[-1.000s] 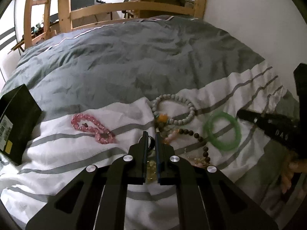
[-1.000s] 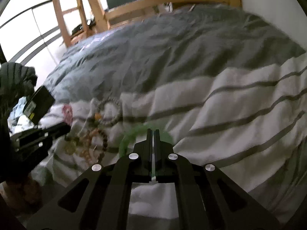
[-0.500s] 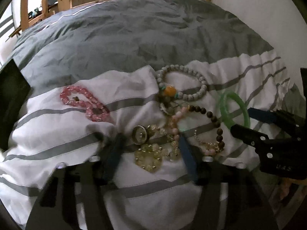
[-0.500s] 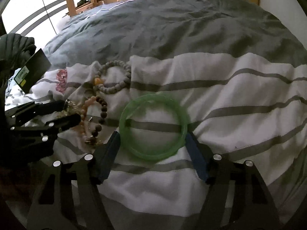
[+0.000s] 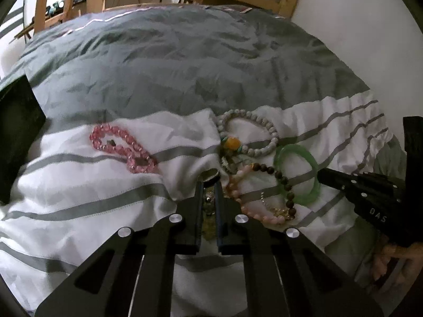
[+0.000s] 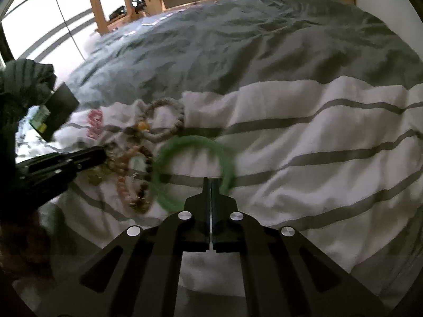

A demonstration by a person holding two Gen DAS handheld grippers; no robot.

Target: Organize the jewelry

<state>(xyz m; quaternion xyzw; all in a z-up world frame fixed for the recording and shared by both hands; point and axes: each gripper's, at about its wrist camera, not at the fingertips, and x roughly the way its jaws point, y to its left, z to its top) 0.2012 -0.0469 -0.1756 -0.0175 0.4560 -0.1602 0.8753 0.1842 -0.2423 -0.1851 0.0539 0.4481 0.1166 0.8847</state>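
Jewelry lying heaped on the striped duvet [image 5: 79, 200]

Both grippers' jaws have just been closing: the left gripper [image 5: 208, 185] nearly together over the tangled jewelry pile [image 5: 253, 185], the right gripper [image 6: 210, 182] together, empty, above the green bangle [image 6: 195, 169].

I log: duvet [image 5: 185, 66], grey on the far half, white with grey stripes on the near half; pink bead bracelet [image 5: 124, 148]; pale grey-white bead bracelet [image 5: 264, 129] with an orange bead; translucent green bangle [image 5: 309, 163]; dark brown bead strand [image 5: 280, 179]; black box [image 5: 18, 132], left.

Bracelets [image 5: 248, 137] are lying heaped on the near duvet [image 5: 169, 60], a box [image 5: 15, 132] sitting far left.
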